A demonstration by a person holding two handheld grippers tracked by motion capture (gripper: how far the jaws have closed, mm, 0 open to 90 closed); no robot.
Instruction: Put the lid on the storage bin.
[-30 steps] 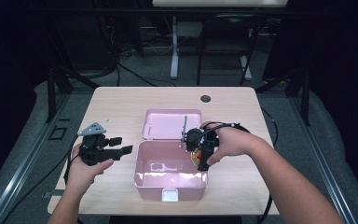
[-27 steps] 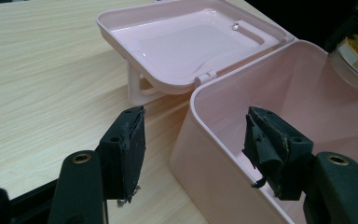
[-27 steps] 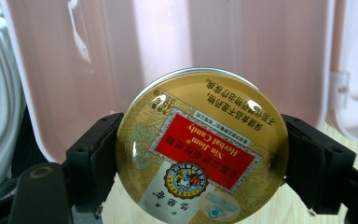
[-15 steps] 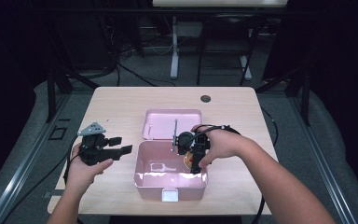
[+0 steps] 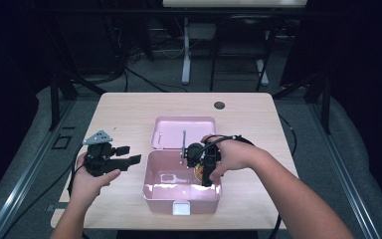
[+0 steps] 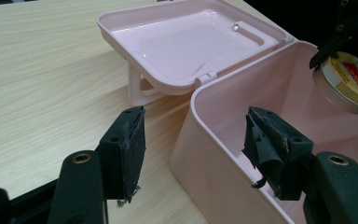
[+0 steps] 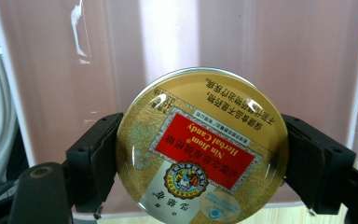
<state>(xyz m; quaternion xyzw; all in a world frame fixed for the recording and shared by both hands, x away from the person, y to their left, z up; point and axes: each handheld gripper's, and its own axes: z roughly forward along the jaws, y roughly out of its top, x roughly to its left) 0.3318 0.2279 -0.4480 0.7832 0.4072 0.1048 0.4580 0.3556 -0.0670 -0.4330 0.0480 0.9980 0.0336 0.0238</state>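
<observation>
Right tool [image 5: 205, 172] pinches a round candy tin [image 7: 202, 148] by its rim, one jaw at nine o'clock and one at three on the gold lid, holding it just above the inside of the open pink box [image 5: 151, 191]. Left tool [image 5: 128, 155] hangs spread and empty over the surface [image 5: 124, 114], just beside the box's nine o'clock wall. Beyond the box at twelve o'clock its lid [image 5: 169, 127] lies flung back, propped on its hinge. Farther off, near the surface's far edge, sits a small dark grommet [image 5: 219, 105].
</observation>
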